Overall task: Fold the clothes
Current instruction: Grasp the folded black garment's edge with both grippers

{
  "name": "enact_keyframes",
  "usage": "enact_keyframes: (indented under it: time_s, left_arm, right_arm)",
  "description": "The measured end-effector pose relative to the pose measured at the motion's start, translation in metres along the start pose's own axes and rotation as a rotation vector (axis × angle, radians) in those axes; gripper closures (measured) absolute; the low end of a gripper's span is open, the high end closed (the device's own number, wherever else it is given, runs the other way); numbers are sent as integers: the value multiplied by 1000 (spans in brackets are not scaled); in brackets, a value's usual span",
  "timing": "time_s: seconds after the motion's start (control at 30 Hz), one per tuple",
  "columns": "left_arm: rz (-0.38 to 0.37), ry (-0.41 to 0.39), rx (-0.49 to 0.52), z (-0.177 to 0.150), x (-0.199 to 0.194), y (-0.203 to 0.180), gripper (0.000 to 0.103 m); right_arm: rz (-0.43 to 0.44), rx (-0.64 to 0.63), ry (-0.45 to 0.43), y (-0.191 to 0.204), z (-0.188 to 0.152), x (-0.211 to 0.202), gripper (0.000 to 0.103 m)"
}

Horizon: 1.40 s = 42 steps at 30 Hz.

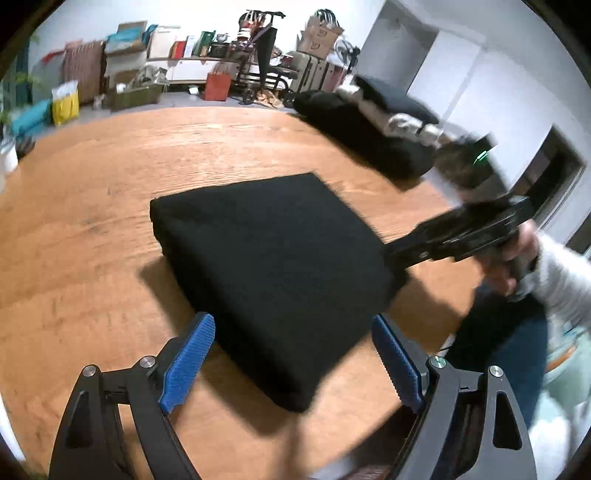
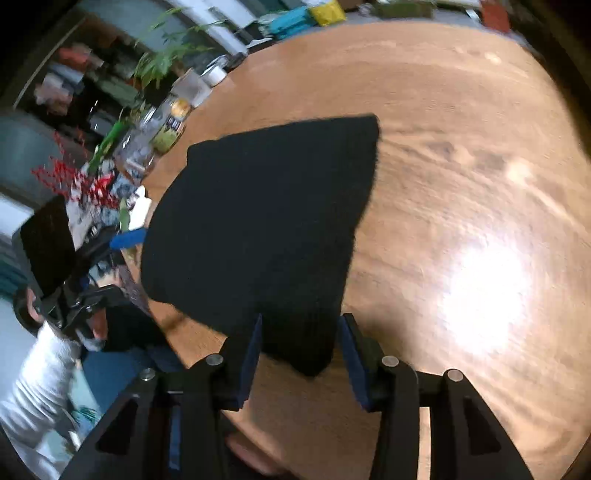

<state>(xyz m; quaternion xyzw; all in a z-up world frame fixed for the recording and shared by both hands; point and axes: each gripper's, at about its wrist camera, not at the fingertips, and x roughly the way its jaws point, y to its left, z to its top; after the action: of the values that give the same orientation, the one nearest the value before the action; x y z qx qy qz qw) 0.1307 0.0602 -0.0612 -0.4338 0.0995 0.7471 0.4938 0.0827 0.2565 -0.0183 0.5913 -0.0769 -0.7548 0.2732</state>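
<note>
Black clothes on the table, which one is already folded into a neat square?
The folded black garment nearest both grippers, a flat square. The other black pile lies heaped at the table's far edge.

1. A wooden table (image 1: 110, 192) with clear grain fills the middle of both views.
2. At 12 o'clock in the left wrist view, cardboard boxes (image 1: 317, 35), a red bag (image 1: 218, 86) and a yellow bag (image 1: 65, 103) crowd a white wall (image 1: 207, 14).
3. At 10 o'clock in the right wrist view stands a leafy plant (image 2: 166, 55).
4. Glare (image 2: 484, 291) brightens the wood at 4 o'clock.
</note>
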Motion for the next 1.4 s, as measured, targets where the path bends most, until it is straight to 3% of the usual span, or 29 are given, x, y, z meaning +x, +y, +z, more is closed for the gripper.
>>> enact_keyframes:
  time_s: [0.03, 0.07, 0.1, 0.13, 0.2, 0.3, 0.33, 0.4, 0.43, 0.47, 0.5, 0.57, 0.6, 0.7, 0.8, 0.87, 0.93, 1.03, 1.1, 1.17, 1.33, 1.4]
  left_arm:
    - [-8, 12, 0, 0, 5, 1, 21]
    - [-49, 27, -72, 0, 5, 12, 25]
    - [-89, 41, -145, 1, 6, 22, 38]
    - [-130, 56, -217, 1, 6, 33, 48]
    - [-212, 85, -369, 2, 7, 55, 58]
    - [-379, 163, -790, -15, 30, 111, 59]
    - [-417, 185, -845, -20, 38, 120, 57]
    - [-415, 186, -794, -17, 39, 121, 56]
    - [-362, 186, -730, -12, 30, 114, 48]
    - [-307, 184, -666, -7, 22, 108, 41]
    - [-247, 165, -602, -2, 10, 101, 27]
    - [-131, 129, -475, 8, -14, 87, 24]
    - [-103, 109, -435, 13, -23, 82, 24]
    - [-53, 47, -371, 34, -35, 76, 24]
    - [-13, 27, -311, 57, -22, 74, 24]
    - [-29, 12, -293, 73, -4, 69, 24]
    - [-64, 26, -313, 84, 16, 77, 24]
    - [-39, 107, -345, 84, 52, 89, 24]
    - [-27, 143, -350, 83, 73, 95, 24]
    - [-6, 148, -325, 86, 77, 94, 23]
    - [-4, 173, -336, 90, 83, 101, 17]
    - [-16, 174, -383, 91, 79, 109, 17]
  right_arm:
    - [-6, -21, -3, 3, 0, 1, 63]
    - [-5, -37, 0, 6, 3, 4, 71]
    - [14, -36, 15, 6, 1, 1, 76]
    - [54, -1, 32, 3, 1, 0, 80]
    - [198, 191, 94, -18, 1, -2, 81]
    - [352, 351, 175, -41, 4, 9, 88]
    - [361, 385, 190, -49, 4, 18, 88]
    - [377, 475, 227, -66, -1, 36, 73]
    - [377, 479, 221, -67, -2, 35, 71]
    - [377, 480, 213, -68, -2, 34, 63]
    - [333, 452, 178, -65, -2, 23, 56]
    - [247, 390, 92, -59, 0, -1, 36]
    - [211, 360, 42, -57, 1, -15, 34]
    - [166, 330, -33, -51, 10, -37, 33]
    - [94, 280, -36, -42, 30, -36, 33]
    - [24, 257, -41, -39, 43, -34, 34]
    - [63, 242, -50, -33, 53, -27, 35]
    - [183, 219, -19, -26, 63, -5, 40]
    - [101, 199, 15, -24, 72, 17, 43]
    - [90, 177, 10, -27, 69, 23, 52]
    - [79, 123, -8, -34, 61, 35, 35]
    - [65, 91, -8, -30, 60, 36, 35]
